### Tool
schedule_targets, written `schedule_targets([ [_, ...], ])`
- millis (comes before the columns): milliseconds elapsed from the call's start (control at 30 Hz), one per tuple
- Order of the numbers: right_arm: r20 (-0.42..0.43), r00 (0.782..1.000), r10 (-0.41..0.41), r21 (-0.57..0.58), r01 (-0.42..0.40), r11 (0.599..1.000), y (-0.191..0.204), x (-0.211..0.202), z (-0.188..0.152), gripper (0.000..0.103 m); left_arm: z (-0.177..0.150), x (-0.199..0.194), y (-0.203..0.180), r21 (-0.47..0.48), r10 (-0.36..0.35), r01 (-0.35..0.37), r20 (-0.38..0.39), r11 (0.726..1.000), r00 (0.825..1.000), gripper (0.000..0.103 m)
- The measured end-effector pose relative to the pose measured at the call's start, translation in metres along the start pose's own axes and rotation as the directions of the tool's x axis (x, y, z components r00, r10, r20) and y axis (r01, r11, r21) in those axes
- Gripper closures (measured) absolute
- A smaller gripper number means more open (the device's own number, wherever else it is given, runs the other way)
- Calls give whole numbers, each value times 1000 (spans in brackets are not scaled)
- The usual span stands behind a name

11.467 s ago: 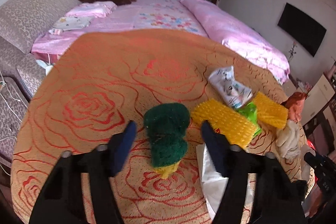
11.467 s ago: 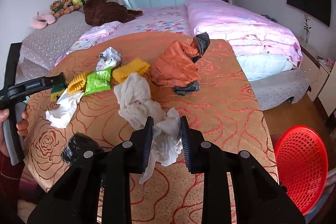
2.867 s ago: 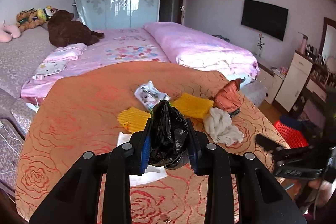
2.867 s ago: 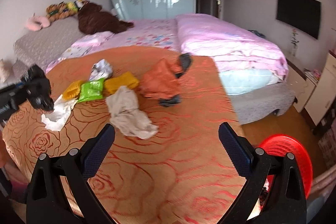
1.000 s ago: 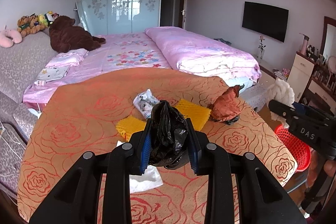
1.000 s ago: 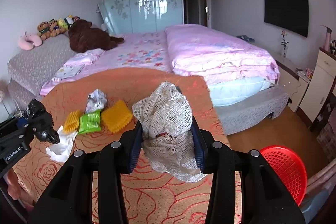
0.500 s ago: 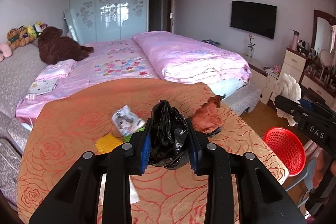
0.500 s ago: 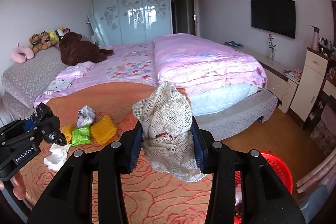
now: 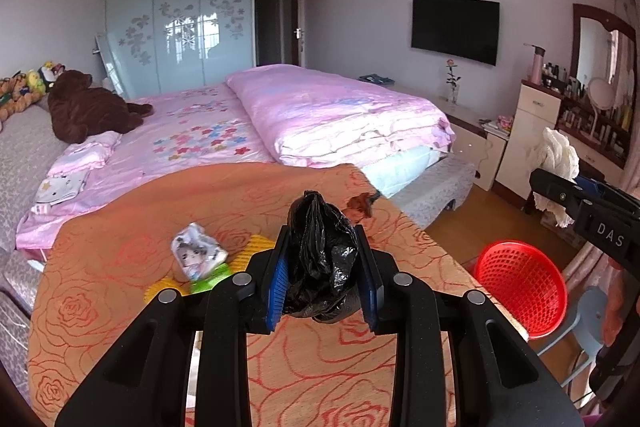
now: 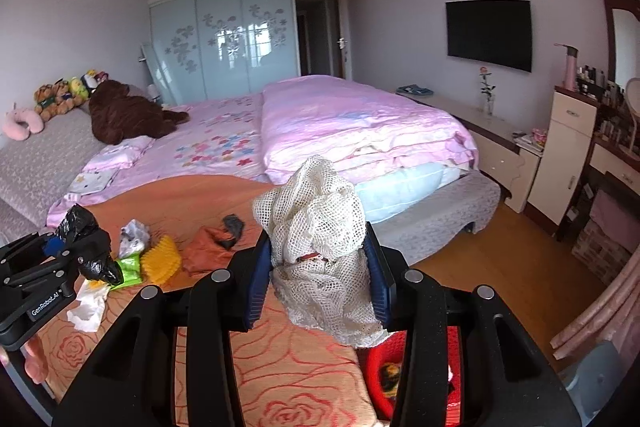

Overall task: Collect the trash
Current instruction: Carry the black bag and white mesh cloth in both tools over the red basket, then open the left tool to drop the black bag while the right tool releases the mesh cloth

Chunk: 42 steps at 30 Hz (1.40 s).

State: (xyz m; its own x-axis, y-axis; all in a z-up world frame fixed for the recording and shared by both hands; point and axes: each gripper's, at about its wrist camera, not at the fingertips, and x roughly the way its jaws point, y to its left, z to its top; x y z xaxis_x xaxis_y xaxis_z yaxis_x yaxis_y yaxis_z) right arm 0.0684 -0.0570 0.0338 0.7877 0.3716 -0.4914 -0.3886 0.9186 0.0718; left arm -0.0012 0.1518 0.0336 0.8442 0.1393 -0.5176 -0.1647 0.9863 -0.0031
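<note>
In our left gripper (image 9: 323, 281) we hold a crumpled black plastic bag (image 9: 322, 263), both blue pads pressing its sides. In our right gripper (image 10: 316, 277) we clamp a bundle of cream mesh netting (image 10: 318, 239), which hangs down below the pads. Beneath that netting sits the red basket (image 10: 386, 367), partly hidden by the right gripper, with some scraps inside; in the left view the same red basket (image 9: 520, 291) stands on the floor just beside the orange rose-patterned blanket (image 9: 120, 267). Farther out on the blanket lie a white tissue (image 10: 86, 307), a green wrapper (image 10: 130, 267), a yellow ridged piece (image 10: 164, 259), a printed wrapper (image 9: 196, 255) and an orange cloth (image 10: 204, 247). Beyond them lies the pink quilt (image 10: 352, 123).
</note>
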Motion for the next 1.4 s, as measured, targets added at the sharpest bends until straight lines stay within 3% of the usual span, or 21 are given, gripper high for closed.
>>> schedule_targets([
  [733, 3, 989, -147, 94, 146, 985, -73, -19, -13, 62, 11, 27, -79, 113, -145, 148, -34, 983, 989, 74],
  [1067, -48, 977, -210, 150, 214, 965, -113, -14, -33, 62, 15, 50, -128, 155, -230, 241, -87, 958, 969, 74],
  [1400, -140, 963, -231, 193, 255, 947, -142, 7, -52, 62, 2, 79, -179, 184, -306, 339, -187, 922, 933, 74],
])
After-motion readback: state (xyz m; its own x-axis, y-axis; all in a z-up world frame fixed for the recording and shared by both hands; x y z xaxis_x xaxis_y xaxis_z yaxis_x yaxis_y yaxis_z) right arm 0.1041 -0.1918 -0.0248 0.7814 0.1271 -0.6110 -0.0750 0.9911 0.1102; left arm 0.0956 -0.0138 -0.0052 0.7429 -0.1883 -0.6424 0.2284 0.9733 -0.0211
